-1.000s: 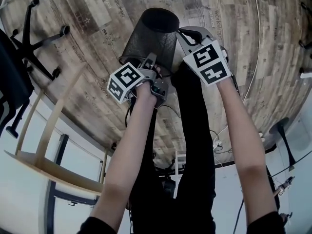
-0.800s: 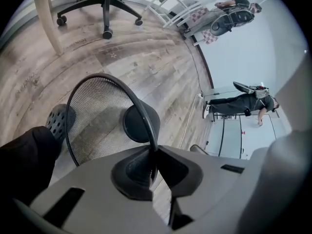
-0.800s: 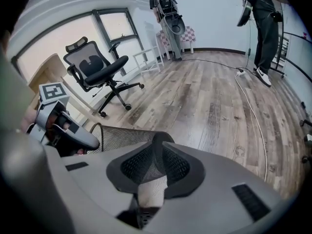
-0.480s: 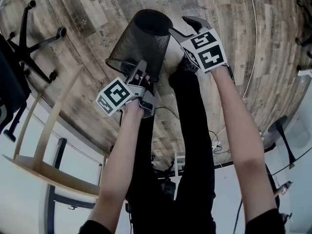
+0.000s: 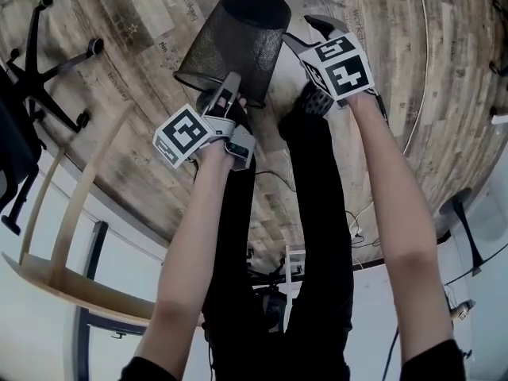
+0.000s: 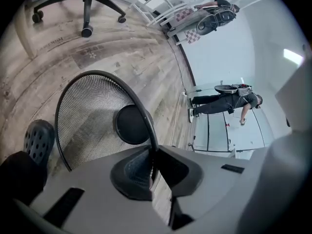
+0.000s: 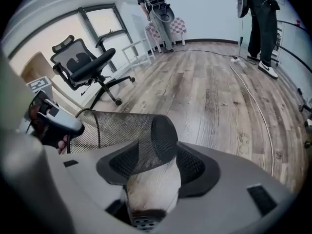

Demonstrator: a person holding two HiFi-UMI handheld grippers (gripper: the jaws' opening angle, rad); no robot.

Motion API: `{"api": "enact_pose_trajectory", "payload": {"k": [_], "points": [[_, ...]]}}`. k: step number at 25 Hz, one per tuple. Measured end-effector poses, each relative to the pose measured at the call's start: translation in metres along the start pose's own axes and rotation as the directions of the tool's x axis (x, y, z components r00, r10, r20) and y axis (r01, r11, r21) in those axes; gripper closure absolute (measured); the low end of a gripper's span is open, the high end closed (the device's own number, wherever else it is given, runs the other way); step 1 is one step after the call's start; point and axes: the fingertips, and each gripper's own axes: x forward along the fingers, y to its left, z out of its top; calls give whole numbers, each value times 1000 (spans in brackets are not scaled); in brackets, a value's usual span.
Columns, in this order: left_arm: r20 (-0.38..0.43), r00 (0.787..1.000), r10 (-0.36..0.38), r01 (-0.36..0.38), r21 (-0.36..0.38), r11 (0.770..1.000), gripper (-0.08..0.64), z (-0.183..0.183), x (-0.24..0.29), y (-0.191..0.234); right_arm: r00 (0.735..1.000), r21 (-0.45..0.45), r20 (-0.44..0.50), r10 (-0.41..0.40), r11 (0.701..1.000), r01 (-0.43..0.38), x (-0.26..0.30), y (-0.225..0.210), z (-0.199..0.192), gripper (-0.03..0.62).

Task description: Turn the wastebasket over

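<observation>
The wastebasket (image 5: 234,38) is black wire mesh with a solid black base. The floor (image 5: 397,94) shows weathered grey-brown planks with faint pale lettering. The left claw (image 6: 148,172) and the right claw (image 7: 156,172) are pale grey with dark ribbed pads, each bearing black square markers on white. The office chair (image 7: 85,65) is black, as is the perforated shoe (image 6: 38,140).

The wastebasket (image 5: 230,50) is a round, tapered bin of black wire mesh with a solid black base. It is empty and tipped far over onto its side above the wood-plank floor (image 5: 381,94), with its base pointing away from the person and its open mouth toward them. The left claw (image 6: 152,165) is clamped on its wire rim.
</observation>
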Motion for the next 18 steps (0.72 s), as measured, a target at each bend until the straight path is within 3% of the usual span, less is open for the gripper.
{"api": "enact_pose_trajectory", "payload": {"k": [8, 13, 18], "points": [[-21, 999, 39, -39, 7, 999, 528, 9, -9, 23, 1000, 5, -12, 21, 1000, -21, 17, 2, 3, 331], [-37, 995, 92, -91, 20, 996, 529, 14, -25, 52, 998, 89, -3, 58, 994, -58, 33, 8, 6, 324], [-47, 996, 73, -70, 57, 996, 528, 24, -28, 63, 997, 107, 12, 80, 991, -81, 51, 12, 11, 318]]}}
